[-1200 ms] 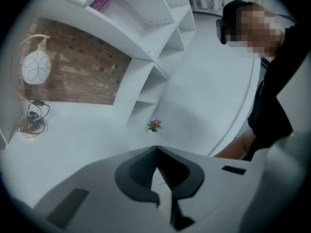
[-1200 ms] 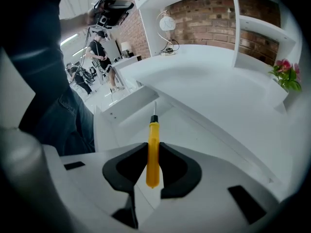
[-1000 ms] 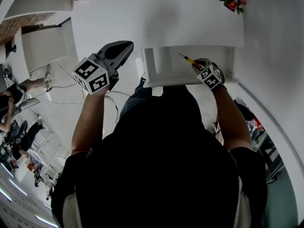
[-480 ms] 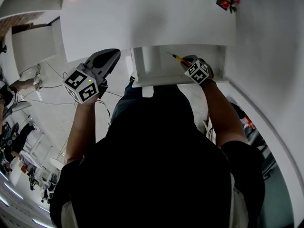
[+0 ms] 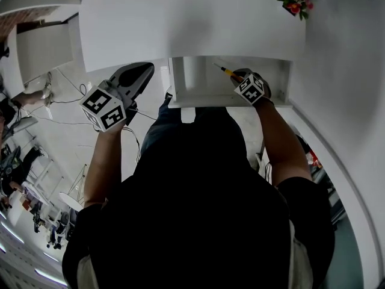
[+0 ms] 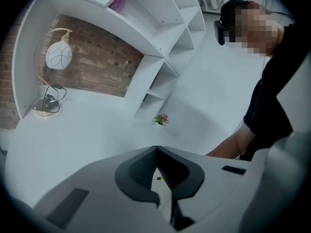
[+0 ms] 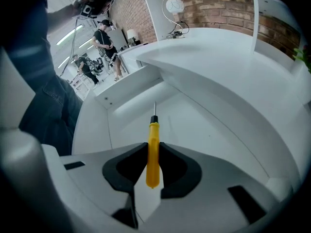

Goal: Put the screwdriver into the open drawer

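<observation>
**Head view.** White curved worktop (image 5: 192, 23), with a flower pot (image 5: 295, 2) at its far corner, well beyond the right claw (image 5: 239, 77). The drawer (image 5: 180, 92) stands pulled out from under the worktop's edge, toward the person. The right claw hangs over the drawer's right half and grips the screwdriver (image 5: 227, 71). The shaft sticks out ahead of the claw tips toward the drawer's back. The left claw (image 5: 139, 74) sits outside the drawer, off its left wall, probably parked there to leave the opening free.

**Left gripper view.** Jaws are brought together at the tips, with nothing between them. Beyond the tips is bare worktop, with the flower pot (image 6: 162, 119) straight ahead. A lamp (image 6: 56, 57) stands far up-left of the claw against a brick wall (image 6: 102, 62).

**Right gripper view.** Jaws are clamped on the screwdriver's (image 7: 153, 161) yellow handle. The butt end trails behind the pads and the metal shaft points straight ahead of the claw. The drawer's floor (image 7: 204, 130) lies ahead of and below the tip, with a side wall (image 7: 92, 125) to the claw's left. Holding the tool in line with the claw likely lets it go in tip-first and lie flat. I cannot tell whether the tip touches the floor yet. Lowering and letting go look like the remaining steps.
</observation>
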Available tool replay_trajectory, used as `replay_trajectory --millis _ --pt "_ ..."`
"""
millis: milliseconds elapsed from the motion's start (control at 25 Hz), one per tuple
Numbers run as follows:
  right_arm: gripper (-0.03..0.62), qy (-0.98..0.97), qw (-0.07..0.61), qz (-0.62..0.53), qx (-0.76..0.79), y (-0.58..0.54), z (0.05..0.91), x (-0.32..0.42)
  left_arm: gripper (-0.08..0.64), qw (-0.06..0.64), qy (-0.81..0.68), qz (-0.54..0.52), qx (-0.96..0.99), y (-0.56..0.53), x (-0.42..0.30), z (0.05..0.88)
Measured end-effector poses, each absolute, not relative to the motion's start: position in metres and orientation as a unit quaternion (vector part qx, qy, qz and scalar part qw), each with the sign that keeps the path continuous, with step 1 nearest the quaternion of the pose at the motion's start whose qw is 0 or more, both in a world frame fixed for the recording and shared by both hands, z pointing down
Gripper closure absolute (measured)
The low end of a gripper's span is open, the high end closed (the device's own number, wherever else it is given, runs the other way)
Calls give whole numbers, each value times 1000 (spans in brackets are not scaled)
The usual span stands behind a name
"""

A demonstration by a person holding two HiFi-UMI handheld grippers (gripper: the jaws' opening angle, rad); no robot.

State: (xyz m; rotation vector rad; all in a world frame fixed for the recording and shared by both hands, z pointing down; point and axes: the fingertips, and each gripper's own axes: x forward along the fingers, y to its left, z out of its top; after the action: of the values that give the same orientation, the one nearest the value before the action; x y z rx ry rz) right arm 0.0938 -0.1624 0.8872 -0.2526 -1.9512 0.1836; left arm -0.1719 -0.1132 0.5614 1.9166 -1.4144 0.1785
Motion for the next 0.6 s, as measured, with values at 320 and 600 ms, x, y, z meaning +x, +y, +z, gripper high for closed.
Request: replay_trajectory --millis 320,600 --pt "511 -820 557 72 -112 -165 904 89 545 371 -550 67 745 -106 -167 569" --pt "509 -818 561 53 -114 -167 916 88 545 369 -543 70 751 -102 -161 574"
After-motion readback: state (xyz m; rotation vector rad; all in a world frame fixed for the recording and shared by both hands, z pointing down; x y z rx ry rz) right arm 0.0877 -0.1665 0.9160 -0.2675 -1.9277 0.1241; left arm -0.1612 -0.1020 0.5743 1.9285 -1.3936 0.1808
